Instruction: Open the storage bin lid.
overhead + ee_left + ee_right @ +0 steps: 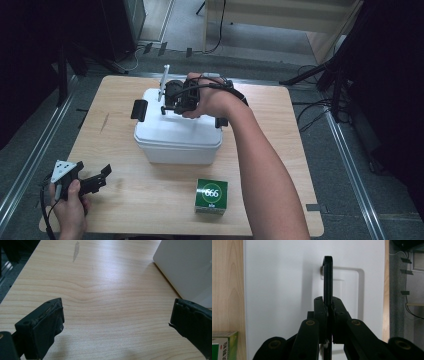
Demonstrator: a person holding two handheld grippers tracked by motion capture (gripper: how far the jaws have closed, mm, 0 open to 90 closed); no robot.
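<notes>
Both grippers logged: my right gripper has its jaws clamped on the black handle atop the white box, mid-surface toward the far edge. My left gripper idles wide apart, holding nothing, at the near-left corner. Handle looks rigid and thin; I judge the grip is best kept centred.

A green box sits near the front edge of the wooden counter, which carries a grey smear. Cables trail across the floor beyond.
</notes>
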